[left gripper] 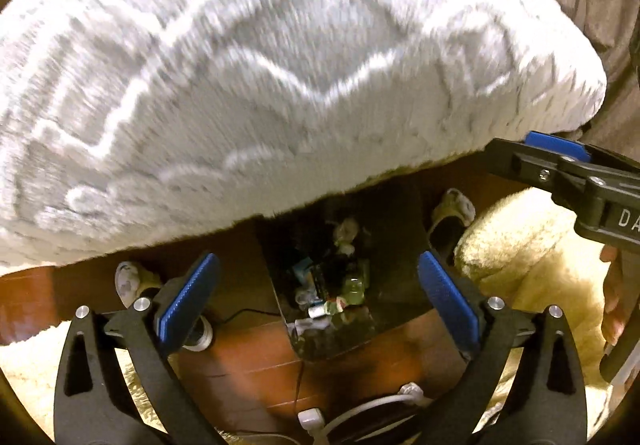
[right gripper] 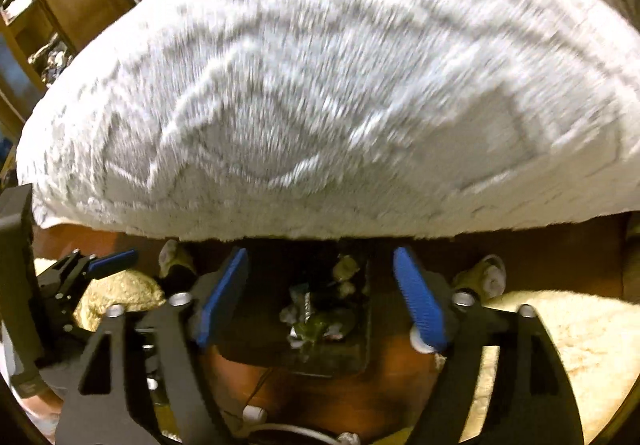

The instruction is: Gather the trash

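Note:
A dark trash bin (left gripper: 400, 237) stands on the wooden floor below me, with several wrappers and crumpled scraps (left gripper: 332, 289) inside; it also shows in the right wrist view (right gripper: 260, 341) with its trash (right gripper: 320, 317). My left gripper (left gripper: 316, 297) is open and empty, above the bin. My right gripper (right gripper: 320, 297) is open and empty, also above the bin. The right gripper shows at the right edge of the left wrist view (left gripper: 560, 161). The left gripper shows at the left of the right wrist view (right gripper: 108, 261).
A large fluffy grey-white blanket (left gripper: 240, 65) covers the bed ahead and overhangs the bin; it also shows in the right wrist view (right gripper: 320, 105). Cream rugs (left gripper: 528, 253) lie on both sides. Slippers (left gripper: 452, 213) sit by the bin. White cables and plugs (left gripper: 316, 417) lie on the floor.

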`<action>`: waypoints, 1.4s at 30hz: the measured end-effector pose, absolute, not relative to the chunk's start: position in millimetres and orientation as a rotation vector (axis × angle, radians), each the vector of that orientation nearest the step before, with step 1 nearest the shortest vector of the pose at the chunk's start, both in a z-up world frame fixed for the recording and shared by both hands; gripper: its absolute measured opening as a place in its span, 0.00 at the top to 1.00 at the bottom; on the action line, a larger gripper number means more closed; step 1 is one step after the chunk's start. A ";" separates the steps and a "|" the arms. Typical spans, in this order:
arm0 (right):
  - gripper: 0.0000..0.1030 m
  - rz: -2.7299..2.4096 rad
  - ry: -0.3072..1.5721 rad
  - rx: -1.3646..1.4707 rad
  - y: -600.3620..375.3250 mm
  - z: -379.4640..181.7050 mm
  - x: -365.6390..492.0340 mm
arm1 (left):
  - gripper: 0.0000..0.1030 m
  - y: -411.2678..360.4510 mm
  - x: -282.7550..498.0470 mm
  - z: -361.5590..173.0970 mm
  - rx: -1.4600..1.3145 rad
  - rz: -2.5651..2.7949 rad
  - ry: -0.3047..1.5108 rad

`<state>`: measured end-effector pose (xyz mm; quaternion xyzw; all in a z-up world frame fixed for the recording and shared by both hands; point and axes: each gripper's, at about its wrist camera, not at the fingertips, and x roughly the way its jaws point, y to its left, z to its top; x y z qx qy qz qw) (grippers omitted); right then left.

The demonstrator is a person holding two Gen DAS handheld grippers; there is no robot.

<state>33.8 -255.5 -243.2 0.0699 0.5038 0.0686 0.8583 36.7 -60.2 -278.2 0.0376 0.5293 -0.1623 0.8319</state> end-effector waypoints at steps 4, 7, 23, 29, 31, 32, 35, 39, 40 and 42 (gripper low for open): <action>0.07 0.104 0.990 0.132 -262.4 -218.1 26.9 | 0.08 -57.3 31.4 -245.9 0.065 -0.341 1.058; 0.04 0.070 0.932 0.108 -268.0 -196.8 17.2 | 0.08 -51.4 26.8 -215.3 0.058 -0.329 0.979; 0.03 -0.022 0.532 0.013 -267.0 -64.9 -47.7 | 0.08 -27.3 -25.7 -71.7 0.049 -0.217 0.613; 0.03 -0.041 0.427 0.031 -278.0 -35.8 -73.6 | 0.08 -21.3 -43.5 -35.8 0.048 -0.167 0.504; 0.03 -0.046 0.398 0.036 -281.4 -29.7 -79.3 | 0.08 -19.6 -50.1 -25.8 0.049 -0.141 0.469; 0.03 -0.051 0.378 0.039 -282.9 -25.2 -83.1 | 0.08 -18.1 -52.6 -22.1 0.047 -0.133 0.457; 0.03 -0.064 0.332 0.046 -284.5 -16.4 -92.7 | 0.08 -14.0 -61.6 -9.2 0.041 -0.114 0.418; 0.03 -0.070 0.297 0.055 -286.5 -9.2 -100.1 | 0.08 -10.2 -69.3 -1.7 0.030 -0.091 0.384; 0.03 -0.072 0.291 0.056 -286.9 -8.0 -101.2 | 0.08 -9.4 -69.4 -0.8 0.025 -0.088 0.380; 0.03 -0.080 0.279 0.056 -287.5 -6.0 -103.0 | 0.08 -8.3 -69.8 1.4 0.015 -0.084 0.373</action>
